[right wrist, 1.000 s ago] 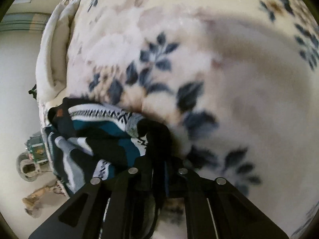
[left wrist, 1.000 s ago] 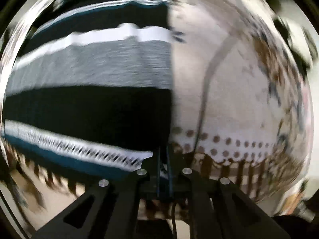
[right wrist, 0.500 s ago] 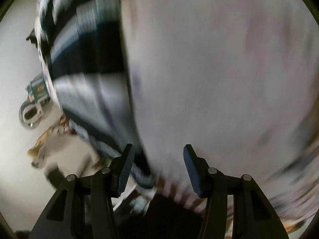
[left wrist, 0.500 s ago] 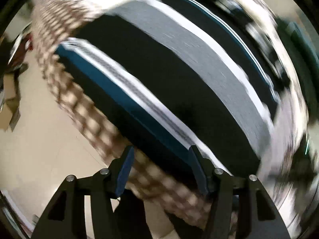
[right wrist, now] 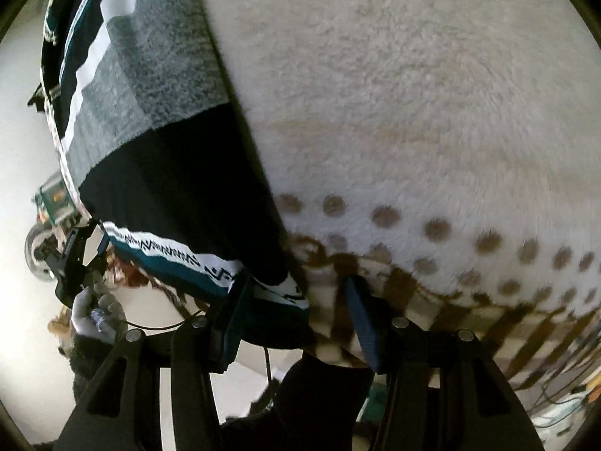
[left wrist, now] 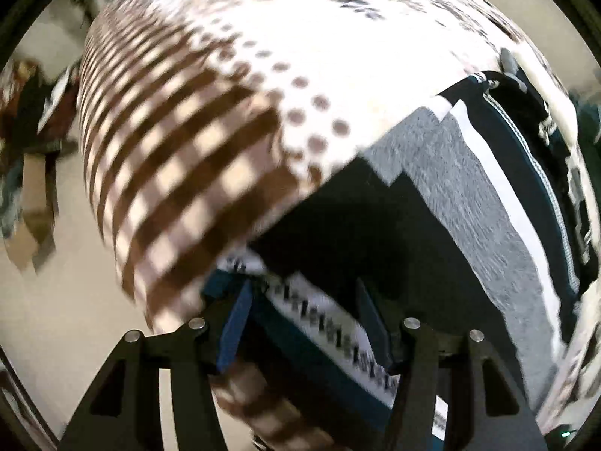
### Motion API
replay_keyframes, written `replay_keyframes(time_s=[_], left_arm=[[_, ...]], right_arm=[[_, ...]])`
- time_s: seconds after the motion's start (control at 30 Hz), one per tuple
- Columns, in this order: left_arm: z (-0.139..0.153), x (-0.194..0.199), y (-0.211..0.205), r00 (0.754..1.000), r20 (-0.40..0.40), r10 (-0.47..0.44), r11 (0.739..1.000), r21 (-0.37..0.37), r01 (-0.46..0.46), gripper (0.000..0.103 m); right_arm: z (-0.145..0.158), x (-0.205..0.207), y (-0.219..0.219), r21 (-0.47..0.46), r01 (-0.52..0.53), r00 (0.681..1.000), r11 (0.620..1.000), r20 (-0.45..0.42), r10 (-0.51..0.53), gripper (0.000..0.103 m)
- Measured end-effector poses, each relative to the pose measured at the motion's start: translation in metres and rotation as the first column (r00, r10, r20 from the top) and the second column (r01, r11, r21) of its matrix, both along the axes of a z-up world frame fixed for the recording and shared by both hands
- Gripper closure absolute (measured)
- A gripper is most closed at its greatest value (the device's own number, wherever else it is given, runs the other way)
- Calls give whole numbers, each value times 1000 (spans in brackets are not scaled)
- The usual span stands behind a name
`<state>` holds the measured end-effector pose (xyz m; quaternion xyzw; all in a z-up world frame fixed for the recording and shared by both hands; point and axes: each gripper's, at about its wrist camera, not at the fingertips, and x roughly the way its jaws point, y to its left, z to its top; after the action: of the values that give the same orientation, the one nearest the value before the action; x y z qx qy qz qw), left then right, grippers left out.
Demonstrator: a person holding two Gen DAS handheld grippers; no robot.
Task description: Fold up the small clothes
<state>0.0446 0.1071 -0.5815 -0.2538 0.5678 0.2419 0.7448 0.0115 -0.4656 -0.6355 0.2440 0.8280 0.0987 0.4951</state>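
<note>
The striped garment (left wrist: 443, 225) lies flat at the edge of the fleece blanket (right wrist: 394, 94). The left gripper (left wrist: 300, 323) and right gripper (right wrist: 296, 312) both gape wide over its patterned hem, probably without touching it.

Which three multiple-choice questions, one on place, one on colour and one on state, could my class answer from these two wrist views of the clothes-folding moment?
1. In the right wrist view, the striped sweater lies on which side of the fleece blanket?
A. left
B. right
C. underneath it

2. What colour are the dots on the blanket?
A. blue
B. brown
C. red

3. How do the fingers of the left gripper and the right gripper stand?
A. both closed tight
B. one open, one closed
C. both spread apart

Answers:
1. A, the sweater fills the left of the view, on top of the blanket.
2. B, rows of brown dots run above the brown check border.
3. C, each view shows a wide gap between the pads.
</note>
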Motion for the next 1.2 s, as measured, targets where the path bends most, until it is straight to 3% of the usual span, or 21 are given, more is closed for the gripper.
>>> replay_keyframes(time_s=[0.03,0.1,0.13,0.2,0.27,0.4,0.53,0.63,0.73,0.77,0.8,0.83,0.87,1.03,1.2], left_arm=[[1,2,1,1000,-6,-12,1000,14,12,78],[6,1,4,1000,6,-30,999,24,29,93],[9,-1,5,999,14,-40,999,22,39,95],[12,-7,9,998,30,-60,998,14,60,96],[14,-15,11,995,38,-87,996,18,86,96],[15,-21,26,993,53,-106,994,0,107,96],[15,-24,32,992,66,-109,993,-26,111,96],[29,-27,26,991,46,-129,991,-21,130,93],[53,-32,11,985,-14,-173,983,53,174,91],[63,-36,1,981,-20,-195,978,69,195,82],[72,-39,-10,976,-16,-216,974,69,216,68],[80,-42,-21,972,-8,-235,970,65,235,60],[86,-44,-33,969,-9,-248,966,68,248,60],[100,-36,-130,923,-4,-385,922,-46,385,59],[86,-30,-242,857,-8,-515,839,-210,503,59]], right_arm=[[2,-2,1,-11,11,1000,1000,14,-11,50],[7,-6,15,-26,35,999,999,35,-34,50],[10,-11,15,-26,48,998,998,46,-47,54],[14,-19,21,-2,83,995,997,55,-83,78],[18,-25,31,-10,127,989,992,72,-126,90],[24,-35,47,-60,144,986,988,94,-138,94],[12,-26,54,-139,140,989,980,74,-131,95],[14,-17,66,-172,56,997,984,55,-47,93],[25,-7,67,-114,24,999,993,27,-21,84],[32,-2,66,-80,27,999,996,26,-25,76],[37,1,67,-65,32,999,997,30,-30,60],[48,7,61,-44,48,998,998,41,-47,54],[55,12,55,-33,59,997,998,50,-58,50],[84,49,13,-13,101,990,995,104,-99,50],[96,91,-37,-35,135,982,990,136,-129,50]])
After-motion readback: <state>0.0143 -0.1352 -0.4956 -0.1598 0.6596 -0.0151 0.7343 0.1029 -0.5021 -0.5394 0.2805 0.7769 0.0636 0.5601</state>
